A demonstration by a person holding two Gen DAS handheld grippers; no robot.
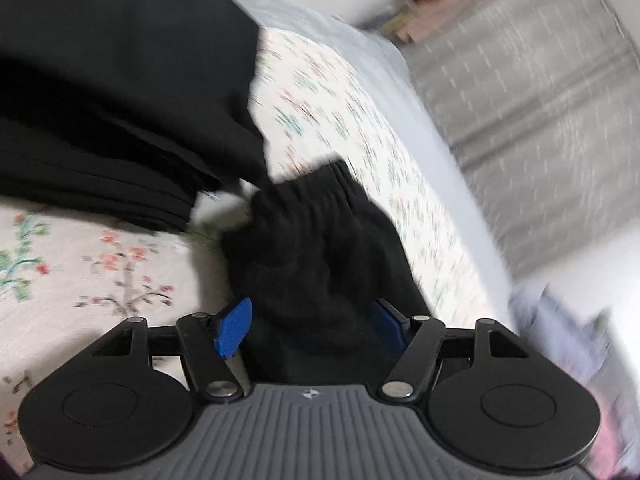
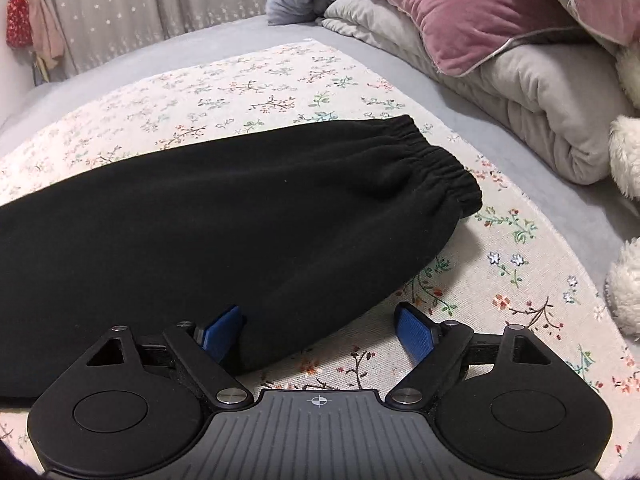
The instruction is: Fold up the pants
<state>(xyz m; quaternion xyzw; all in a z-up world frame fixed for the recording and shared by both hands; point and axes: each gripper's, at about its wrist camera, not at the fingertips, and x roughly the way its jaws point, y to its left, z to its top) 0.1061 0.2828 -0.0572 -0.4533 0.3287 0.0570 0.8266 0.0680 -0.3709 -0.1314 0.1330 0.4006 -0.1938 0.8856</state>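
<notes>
Black pants [image 2: 224, 216] lie on a floral cloth [image 2: 280, 80] on a bed, the elastic cuff [image 2: 436, 160] of one leg pointing far right. My right gripper [image 2: 320, 332] is open at the leg's near edge, its left blue pad [image 2: 222, 332] against the fabric, the right pad [image 2: 414, 332] over the cloth. In the left wrist view, my left gripper [image 1: 312, 328] is shut on a bunched elastic end of the pants [image 1: 316, 240] and holds it above the cloth [image 1: 100, 264]. More black fabric [image 1: 120, 80] lies at upper left. The view is motion-blurred.
A pink pillow [image 2: 480, 12] and grey quilt [image 2: 532, 92] are piled at the bed's far right, with a white plush toy [image 2: 628, 152] beside them. A grey curtain [image 2: 140, 4] hangs behind the bed. Red and pink garments [image 2: 24, 20] hang at far left.
</notes>
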